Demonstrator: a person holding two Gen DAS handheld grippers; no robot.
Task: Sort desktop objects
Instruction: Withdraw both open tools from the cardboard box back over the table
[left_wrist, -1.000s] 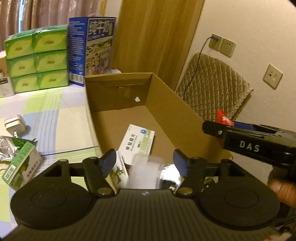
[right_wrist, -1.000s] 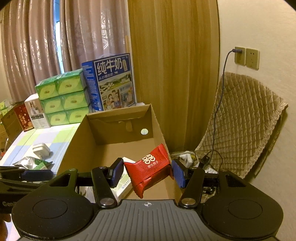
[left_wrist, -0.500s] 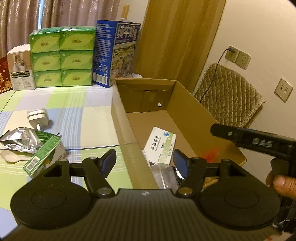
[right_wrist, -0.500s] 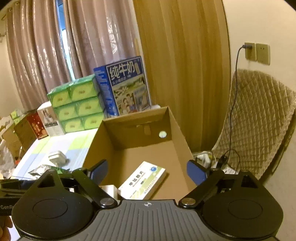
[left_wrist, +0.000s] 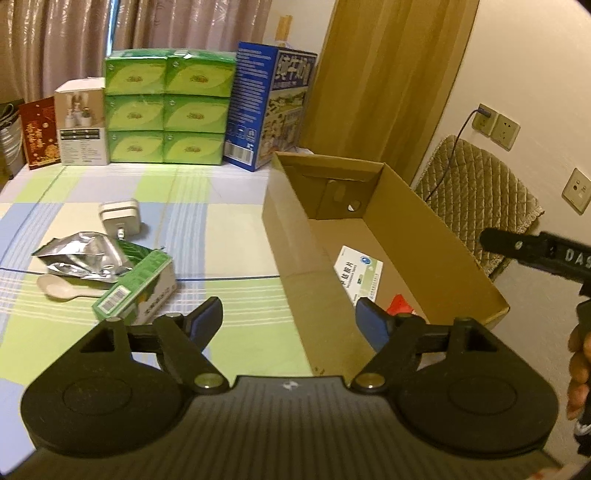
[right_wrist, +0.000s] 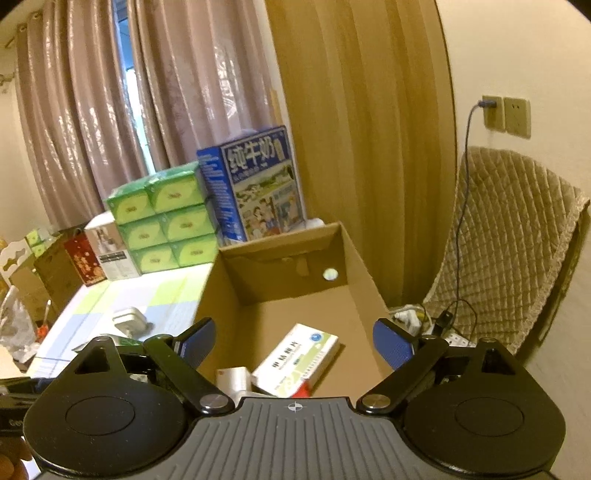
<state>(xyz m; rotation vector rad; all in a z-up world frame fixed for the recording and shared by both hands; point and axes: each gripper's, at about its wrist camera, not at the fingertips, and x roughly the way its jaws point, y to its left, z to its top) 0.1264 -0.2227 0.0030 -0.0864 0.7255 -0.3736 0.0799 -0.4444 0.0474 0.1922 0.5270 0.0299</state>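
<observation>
An open cardboard box (left_wrist: 424, 229) stands on the checked tablecloth. In it lie a white medicine box (left_wrist: 356, 273), a red packet (left_wrist: 399, 306) and a clear packet (right_wrist: 232, 378). My left gripper (left_wrist: 290, 325) hovers over the box's near left wall, its jaws opening with nothing between them. Left of it on the cloth lie a green-and-white carton (left_wrist: 136, 291), a foil pouch (left_wrist: 85, 254), a white spoon (left_wrist: 62, 290) and a white charger plug (left_wrist: 120, 216). My right gripper (right_wrist: 295, 341) stands wide open and empty above the box (right_wrist: 362, 273).
Stacked green tissue packs (left_wrist: 166, 110), a blue milk carton (left_wrist: 269, 107), a white box (left_wrist: 79, 125) and a red box (left_wrist: 38, 133) line the table's back edge. A quilt-covered chair (right_wrist: 509, 236) stands right of the box. A cable hangs from a wall socket (right_wrist: 491, 110).
The right gripper let go of the red packet, which now lies in the box, and its jaws spread wide. The left gripper moved left from over the box toward the table and widened.
</observation>
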